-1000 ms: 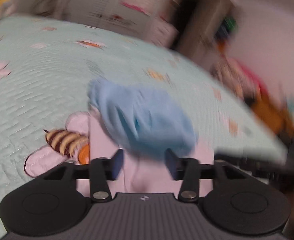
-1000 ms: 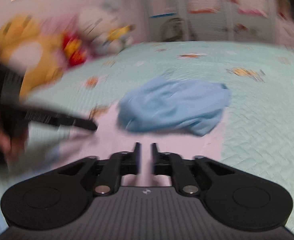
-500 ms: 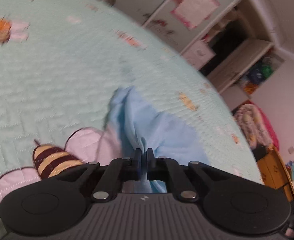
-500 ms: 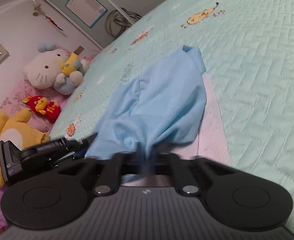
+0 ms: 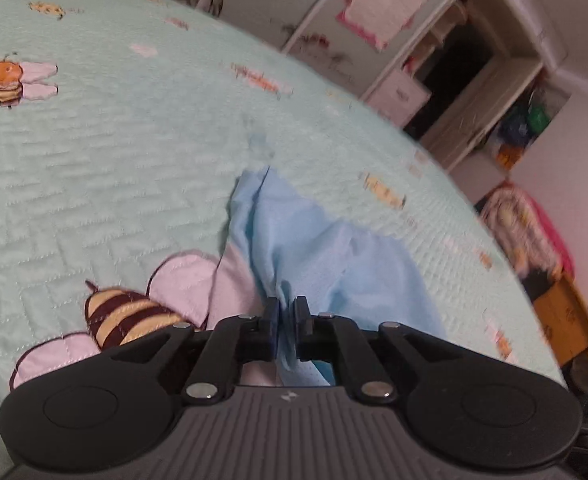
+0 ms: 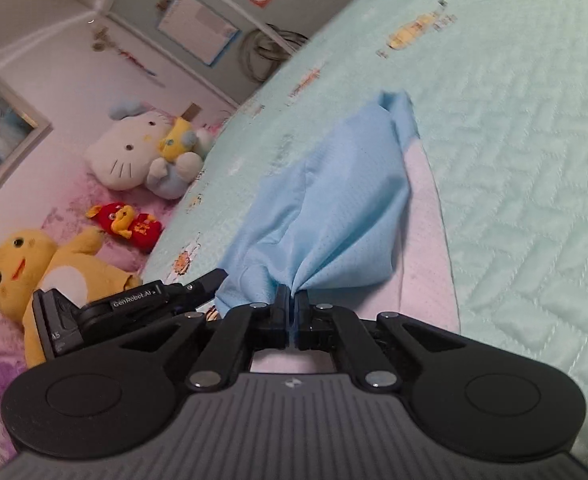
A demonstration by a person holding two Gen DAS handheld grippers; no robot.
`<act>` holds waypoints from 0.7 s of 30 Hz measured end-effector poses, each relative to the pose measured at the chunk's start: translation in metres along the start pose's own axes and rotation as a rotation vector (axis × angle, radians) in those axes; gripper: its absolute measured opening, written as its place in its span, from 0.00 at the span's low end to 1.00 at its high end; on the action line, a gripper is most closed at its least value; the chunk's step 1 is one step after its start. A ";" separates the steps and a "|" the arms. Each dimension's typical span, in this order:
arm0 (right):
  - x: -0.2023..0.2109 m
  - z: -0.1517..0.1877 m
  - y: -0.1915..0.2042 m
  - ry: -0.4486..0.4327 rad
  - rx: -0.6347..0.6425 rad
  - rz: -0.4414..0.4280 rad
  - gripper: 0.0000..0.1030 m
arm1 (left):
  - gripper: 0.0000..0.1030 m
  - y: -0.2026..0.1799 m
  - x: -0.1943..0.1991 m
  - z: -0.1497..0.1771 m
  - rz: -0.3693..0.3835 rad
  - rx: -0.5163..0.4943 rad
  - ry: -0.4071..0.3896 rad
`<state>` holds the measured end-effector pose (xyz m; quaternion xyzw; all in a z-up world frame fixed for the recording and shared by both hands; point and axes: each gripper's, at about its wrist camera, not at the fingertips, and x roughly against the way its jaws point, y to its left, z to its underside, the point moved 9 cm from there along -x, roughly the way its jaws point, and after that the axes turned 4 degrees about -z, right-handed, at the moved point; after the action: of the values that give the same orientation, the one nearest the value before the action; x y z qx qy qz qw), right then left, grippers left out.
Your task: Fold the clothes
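Note:
A light blue garment (image 5: 326, 248) (image 6: 334, 200) lies bunched on a pale pink cloth (image 6: 426, 240) spread over the mint quilted bed. My left gripper (image 5: 286, 308) is shut on a gathered pinch of the blue fabric at its near edge. My right gripper (image 6: 291, 304) is shut on another gathered fold of the same garment, which fans out away from the pads. In the right wrist view the left gripper's black body (image 6: 133, 300) reaches in from the left to the garment's near corner. The pink cloth (image 5: 233, 284) also shows beside the blue fabric in the left wrist view.
The bed's quilt (image 5: 93, 160) carries bee patches (image 5: 129, 316). Plush toys (image 6: 145, 152) and a yellow plush (image 6: 33, 268) sit left of the bed. White shelving (image 5: 474, 80) stands beyond the bed's far side, with a wooden piece of furniture (image 5: 566, 320) at right.
Both grippers came down to the garment and went from open to shut on its near edge. Both views rolled, and the blue fabric now pulls into gathered folds at the pads.

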<state>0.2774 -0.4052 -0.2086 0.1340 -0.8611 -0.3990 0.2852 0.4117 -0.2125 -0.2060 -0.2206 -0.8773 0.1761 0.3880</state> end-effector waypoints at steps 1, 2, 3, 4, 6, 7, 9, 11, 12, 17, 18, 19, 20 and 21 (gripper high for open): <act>0.000 0.002 -0.002 0.008 0.003 0.011 0.00 | 0.04 0.001 -0.003 0.002 -0.018 -0.013 0.017; -0.001 0.003 -0.004 0.017 0.007 0.022 0.00 | 0.04 0.003 -0.005 0.005 -0.030 -0.022 0.030; -0.001 0.004 -0.006 0.018 0.019 0.039 0.00 | 0.04 0.003 -0.003 0.006 -0.018 -0.016 0.025; 0.001 0.005 -0.007 0.016 0.012 0.040 0.00 | 0.04 0.003 0.000 0.007 -0.002 -0.009 0.019; 0.005 0.007 -0.006 0.011 -0.009 0.015 0.00 | 0.04 -0.001 0.011 0.006 0.032 -0.008 -0.007; 0.008 0.007 -0.003 0.006 -0.003 -0.006 0.00 | 0.04 -0.001 0.016 0.006 0.040 -0.009 -0.019; 0.011 0.009 -0.001 0.010 0.006 -0.014 0.00 | 0.03 0.002 0.020 0.006 0.037 0.010 -0.027; 0.012 0.011 -0.003 0.019 -0.015 -0.028 0.00 | 0.03 0.007 0.021 0.007 0.038 0.025 -0.021; 0.012 0.012 -0.006 0.019 -0.024 -0.024 0.00 | 0.03 0.009 0.022 0.008 0.036 0.035 -0.015; 0.012 0.017 -0.017 0.024 -0.062 -0.006 0.00 | 0.03 0.016 0.019 0.023 0.032 0.037 0.025; 0.011 0.019 -0.017 0.031 -0.069 -0.002 0.00 | 0.03 0.016 0.018 0.025 0.037 0.036 0.030; 0.012 0.021 -0.016 0.033 -0.065 -0.003 0.00 | 0.03 0.016 0.018 0.028 0.042 0.037 0.034; 0.012 0.022 -0.015 0.033 -0.057 -0.005 0.00 | 0.03 0.017 0.019 0.027 0.046 0.044 0.030; 0.013 0.022 -0.015 0.032 -0.057 -0.010 0.01 | 0.03 0.018 0.019 0.027 0.052 0.054 0.027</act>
<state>0.2542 -0.4072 -0.2261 0.1364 -0.8439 -0.4227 0.3009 0.3841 -0.1909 -0.2201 -0.2352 -0.8610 0.2068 0.4007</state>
